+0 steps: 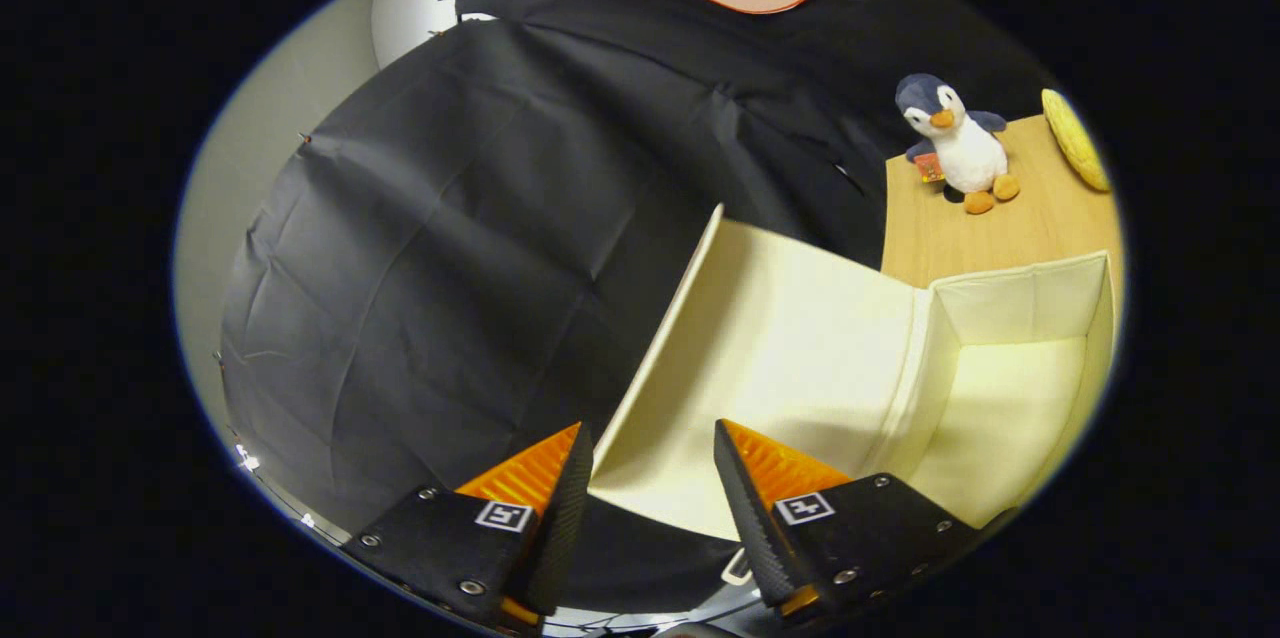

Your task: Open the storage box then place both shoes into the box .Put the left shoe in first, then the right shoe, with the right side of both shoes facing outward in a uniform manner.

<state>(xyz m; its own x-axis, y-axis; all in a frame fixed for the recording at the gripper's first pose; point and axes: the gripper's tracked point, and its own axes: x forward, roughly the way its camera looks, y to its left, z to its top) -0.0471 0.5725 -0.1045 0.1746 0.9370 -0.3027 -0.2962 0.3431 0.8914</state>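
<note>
gripper view looks out over the black cloth wall [430, 268], the largest thing ahead, which hangs wrinkled beyond the claw's left finger and leaves broad open room on that side. next in size is the storage box [1010, 388], a cream fabric box that lies ahead and to the right of the claw, open, its pale inside bare. its lid [790, 338] is swung back and stands up as a wide flat panel just ahead of the claw, hinged to the box wall on the right; the panel's free edge runs slantwise away from the gap between the fingers, and its near edge lies across that gap. the box's long axis cannot be told, as part of it is cut off. beyond the box is a wooden tabletop [1000, 228], its near edge met by the box's far wall. on it, well beyond the fingers, a plush penguin [955, 143] stands upright, facing the claw, with a yellow object [1075, 138] near it, further right. the gripper [650, 488] is released: its fingers stand apart with the lid's near edge showing between them, and whether either one touches it cannot be told. the claw looks tilted, as the scene sits skewed.
</note>
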